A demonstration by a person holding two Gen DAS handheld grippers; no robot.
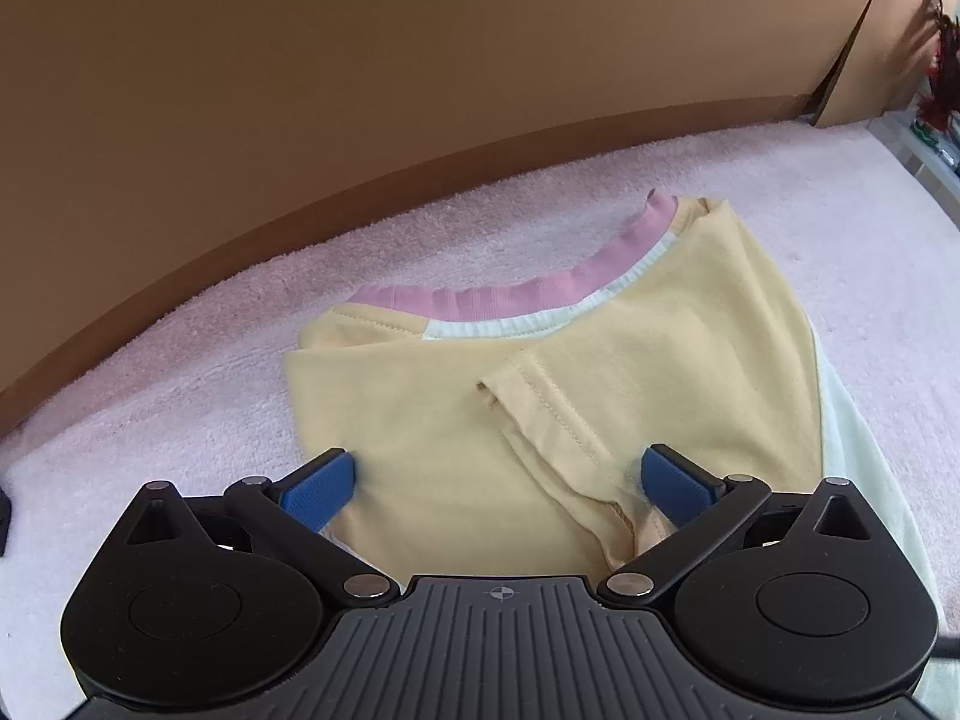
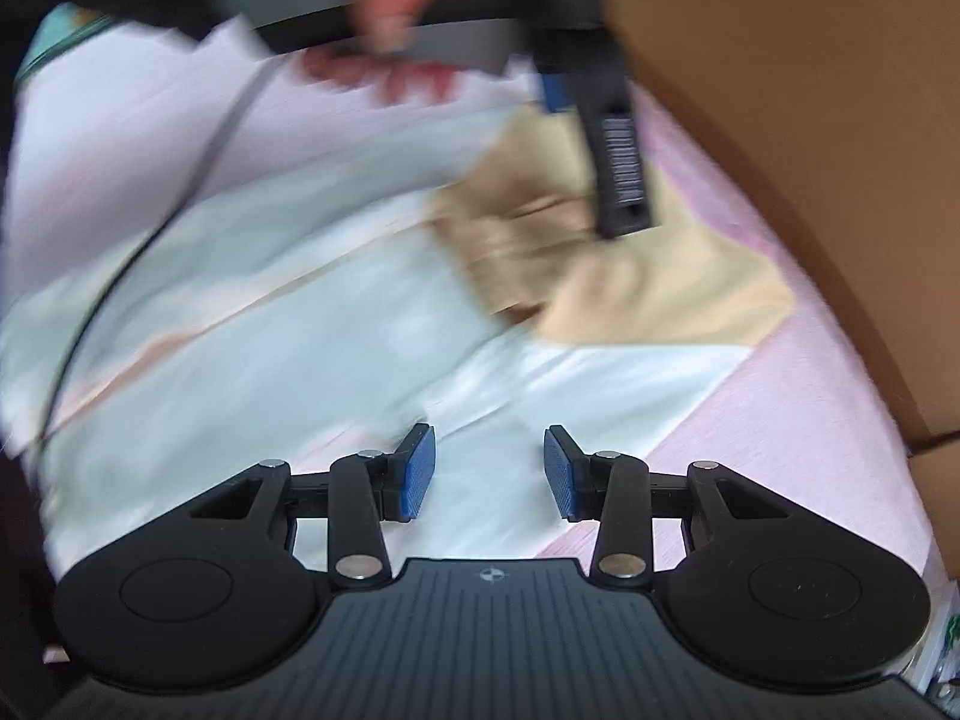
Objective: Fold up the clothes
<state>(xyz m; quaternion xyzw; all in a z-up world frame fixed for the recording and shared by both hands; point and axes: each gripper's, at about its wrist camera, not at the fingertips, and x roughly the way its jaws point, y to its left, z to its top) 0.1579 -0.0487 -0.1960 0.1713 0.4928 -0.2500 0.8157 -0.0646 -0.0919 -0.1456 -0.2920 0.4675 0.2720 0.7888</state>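
Note:
A shirt with yellow shoulders (image 1: 456,420), a pink and white collar (image 1: 480,303) and a pale mint body (image 2: 336,348) lies on the pink towel surface (image 1: 180,372). Both yellow sleeves are folded inward over the chest. My left gripper (image 1: 495,480) is open, with its blue pads on either side of the folded sleeves, just above the cloth. My right gripper (image 2: 489,471) is open and empty over the mint lower part of the shirt. The right wrist view is blurred. The left gripper also shows in the right wrist view (image 2: 606,138) over the yellow part.
A brown cardboard wall (image 1: 360,90) runs along the far side of the towel and along the right in the right wrist view (image 2: 840,120). A black cable (image 2: 150,228) crosses the white cloth at left. Clutter (image 1: 942,90) sits at the far right.

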